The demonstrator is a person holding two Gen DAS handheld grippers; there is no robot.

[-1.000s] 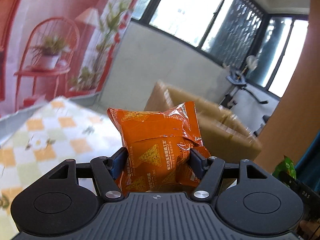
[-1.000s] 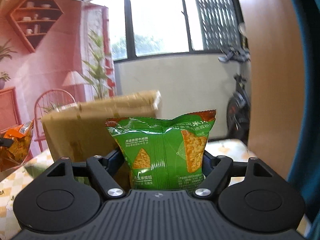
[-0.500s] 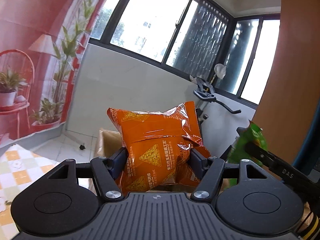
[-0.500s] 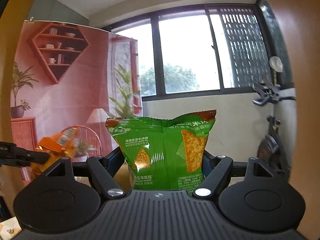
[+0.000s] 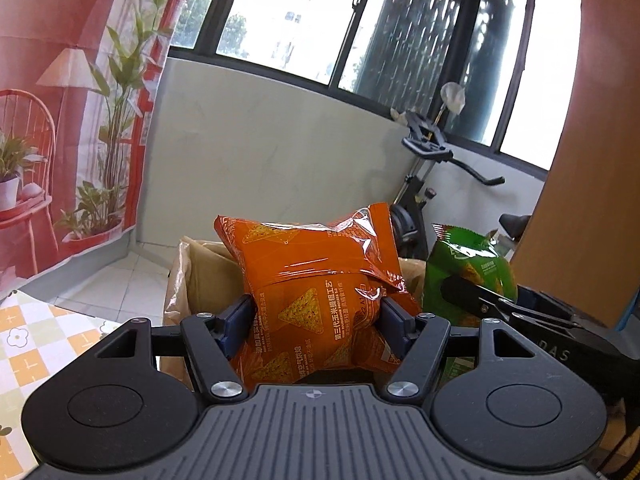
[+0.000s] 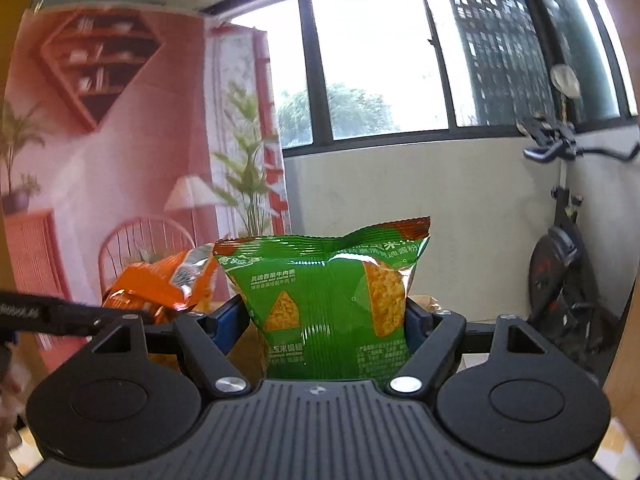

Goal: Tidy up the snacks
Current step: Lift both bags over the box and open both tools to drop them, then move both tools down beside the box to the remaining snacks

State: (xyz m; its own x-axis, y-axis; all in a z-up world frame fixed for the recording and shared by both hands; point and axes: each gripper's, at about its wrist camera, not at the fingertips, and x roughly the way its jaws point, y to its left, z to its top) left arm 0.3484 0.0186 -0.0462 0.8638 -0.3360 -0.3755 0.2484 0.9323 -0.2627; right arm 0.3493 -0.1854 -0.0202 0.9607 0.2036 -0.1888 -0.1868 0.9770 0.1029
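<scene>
A surface (image 5: 28,344) covered by a checked cloth in orange, cream and pale green is showing at the lower left of the left wrist view, and beyond it a pale tiled floor (image 5: 120,280) is running to a grey half-wall (image 5: 260,148) under wide dark-framed windows (image 5: 280,20). A pink printed backdrop (image 5: 60,80), picturing a lamp, a wire chair and tall plants, is hanging on the left side of the room, and an exercise bike (image 5: 432,160) is standing against the half-wall on the right. A plain brown panel (image 5: 580,160) is filling the right edge of that view. An open cardboard box (image 5: 204,276) is sitting just beyond the edge of the surface, directly behind the left gripper (image 5: 316,320); what is lying inside it cannot be made out. The left gripper is clamping an orange chip bag (image 5: 316,284) at its lower half, the bag puffing out above the blue pads and blocking most of the box opening. Just to its right, the right gripper (image 5: 480,300) is reaching in with a green chip bag (image 5: 468,268) held upright near the far right corner of the box. From the right wrist view, the right gripper (image 6: 328,316) is squeezing the green chip bag (image 6: 332,288) by its sides, and the orange chip bag (image 6: 160,280) is appearing at the left, tilted, in the fingers of the left gripper (image 6: 132,312).
</scene>
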